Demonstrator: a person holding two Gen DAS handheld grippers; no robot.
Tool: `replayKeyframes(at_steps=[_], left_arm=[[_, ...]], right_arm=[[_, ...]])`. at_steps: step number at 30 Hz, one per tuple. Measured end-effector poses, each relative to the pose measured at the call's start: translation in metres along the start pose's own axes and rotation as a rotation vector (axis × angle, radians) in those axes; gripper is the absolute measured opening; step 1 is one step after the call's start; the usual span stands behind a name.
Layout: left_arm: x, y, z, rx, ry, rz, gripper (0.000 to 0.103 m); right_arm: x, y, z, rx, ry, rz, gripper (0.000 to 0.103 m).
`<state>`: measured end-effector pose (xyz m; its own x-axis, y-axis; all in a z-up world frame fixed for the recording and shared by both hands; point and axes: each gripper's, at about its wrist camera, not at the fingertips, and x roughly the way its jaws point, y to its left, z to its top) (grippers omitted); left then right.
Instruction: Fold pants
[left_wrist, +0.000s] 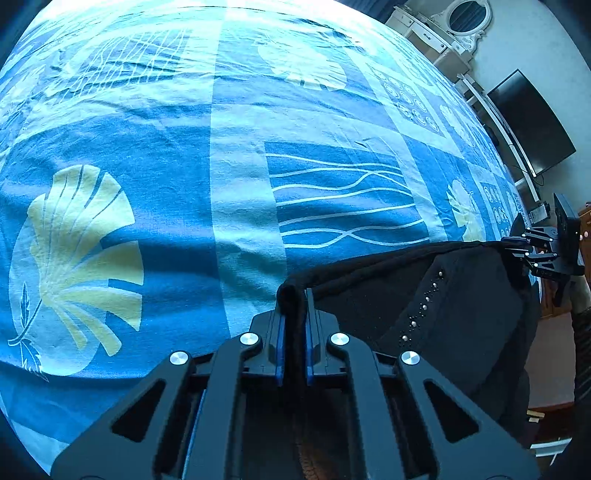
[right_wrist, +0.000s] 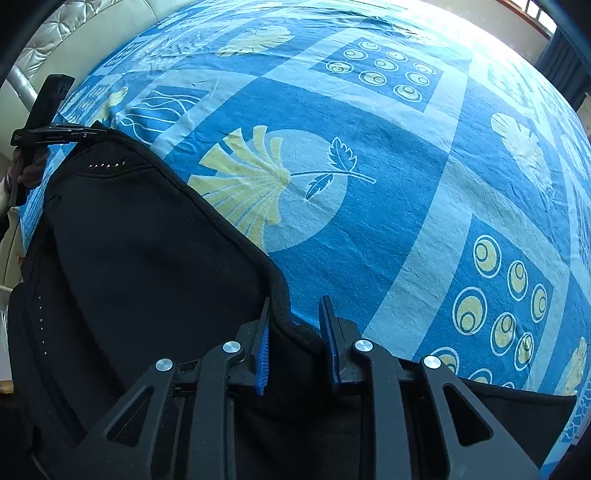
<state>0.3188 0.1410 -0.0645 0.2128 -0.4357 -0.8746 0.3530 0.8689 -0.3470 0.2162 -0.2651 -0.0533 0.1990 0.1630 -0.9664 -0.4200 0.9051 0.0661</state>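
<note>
Black pants (left_wrist: 443, 295) with a row of small metal studs (left_wrist: 421, 306) lie at the near edge of a blue patterned bed sheet (left_wrist: 166, 147). My left gripper (left_wrist: 293, 295) is shut on a folded bit of the waistband corner, the blue pads pressing both sides. In the right wrist view the pants (right_wrist: 147, 258) spread to the left. My right gripper (right_wrist: 295, 306) pinches the thick waistband hem, which fills the gap between its pads. Each gripper shows in the other's view: the right one (left_wrist: 517, 243) at the far waist corner, the left one (right_wrist: 92, 129) likewise. The waist edge runs taut between them.
The sheet (right_wrist: 369, 240) covers the whole bed beyond the pants. A white dresser with an oval mirror (left_wrist: 443, 33) and a dark screen (left_wrist: 532, 122) stand past the bed's right side. A tufted headboard (right_wrist: 74, 29) lies to the left. A hand (right_wrist: 26, 173) holds the left gripper.
</note>
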Motion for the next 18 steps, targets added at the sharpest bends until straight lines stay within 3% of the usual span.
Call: replayKeyframes(at_steps=[3, 10, 18], left_arm=[[-0.013, -0.007, -0.001, 0.009, -0.046, 0.004, 0.006], [-0.074, -0.016, -0.015, -0.055, -0.222, -0.139, 0.006], [-0.134, -0.043, -0.093, -0.054, -0.329, -0.205, 0.006]], right_arm=[[-0.016, 0.004, -0.001, -0.002, -0.059, -0.050, 0.024], [-0.064, 0.043, -0.014, -0.039, -0.241, -0.233, 0.024], [-0.102, 0.116, -0.099, -0.110, -0.393, -0.406, 0.023]])
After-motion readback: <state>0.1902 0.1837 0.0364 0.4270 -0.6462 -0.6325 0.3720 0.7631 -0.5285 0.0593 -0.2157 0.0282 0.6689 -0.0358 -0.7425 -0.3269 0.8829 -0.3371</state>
